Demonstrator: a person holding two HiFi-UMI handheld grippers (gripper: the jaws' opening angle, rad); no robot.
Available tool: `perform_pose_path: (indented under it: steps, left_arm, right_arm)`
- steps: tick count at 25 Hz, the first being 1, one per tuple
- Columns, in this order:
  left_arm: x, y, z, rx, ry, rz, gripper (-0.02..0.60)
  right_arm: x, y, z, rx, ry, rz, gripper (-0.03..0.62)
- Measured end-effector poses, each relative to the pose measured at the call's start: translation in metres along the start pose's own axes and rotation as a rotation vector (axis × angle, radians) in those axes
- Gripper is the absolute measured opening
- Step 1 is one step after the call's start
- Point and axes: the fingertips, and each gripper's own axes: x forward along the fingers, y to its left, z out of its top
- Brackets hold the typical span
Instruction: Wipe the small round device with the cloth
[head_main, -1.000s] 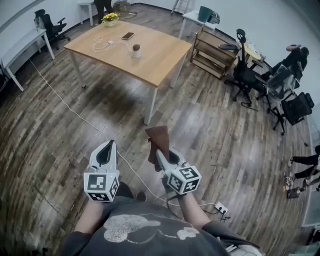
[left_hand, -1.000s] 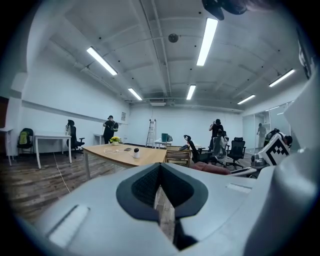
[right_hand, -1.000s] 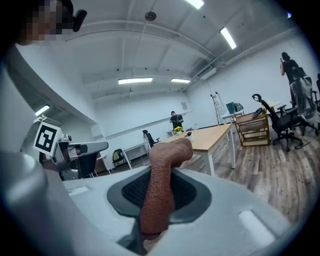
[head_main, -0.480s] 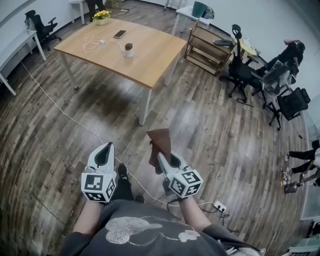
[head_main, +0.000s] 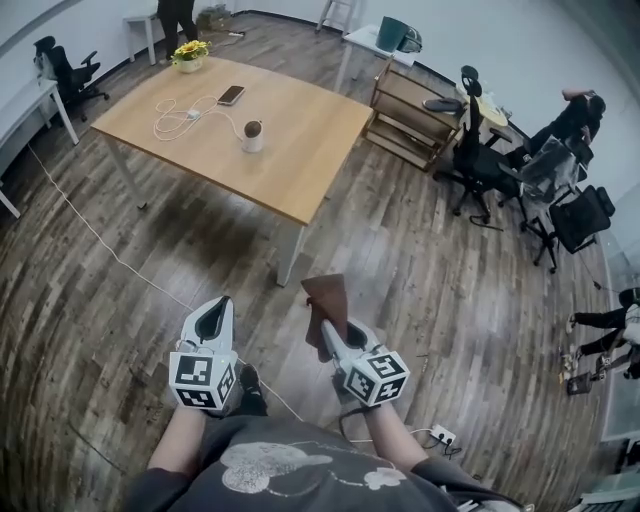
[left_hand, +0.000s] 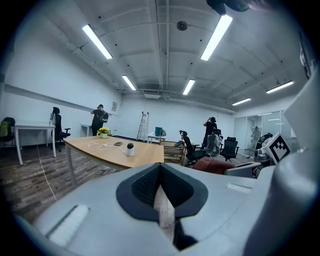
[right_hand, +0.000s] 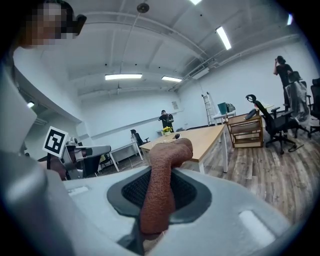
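The small round device (head_main: 252, 135), white with a dark top, stands on the wooden table (head_main: 300, 160) well ahead of me; the left gripper view also shows the device (left_hand: 130, 148) far off. My right gripper (head_main: 328, 328) is shut on a brown cloth (head_main: 325, 303), which sticks up past its jaws, and the cloth (right_hand: 162, 187) fills the middle of the right gripper view. My left gripper (head_main: 212, 318) is shut with nothing in it, held beside the right one over the floor.
On the table lie a phone (head_main: 231, 95), a white cable (head_main: 180, 115) and a yellow flower pot (head_main: 189, 54). A wooden shelf (head_main: 410, 118) and office chairs (head_main: 480, 150) stand to the right. A cable (head_main: 100, 245) and a power strip (head_main: 440, 436) lie on the floor. People stand at the room's edges.
The table and device have come nearer and lower in the head view as I walk toward them. Both grippers keep their pose, the cloth still held.
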Motion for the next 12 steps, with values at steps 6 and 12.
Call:
perform_pose_path:
  steps: [6,12]
  left_arm:
    - [0.039,0.061,0.032,0.01,-0.027,0.007,0.018]
    - [0.062,0.105,0.041,0.004,-0.036,0.003,0.018]
  right_arm:
    - [0.073,0.006,0.033,-0.031,-0.004,0.003,0.077]
    - [0.127,0.011,0.049,-0.018,-0.013,-0.021,0.078]
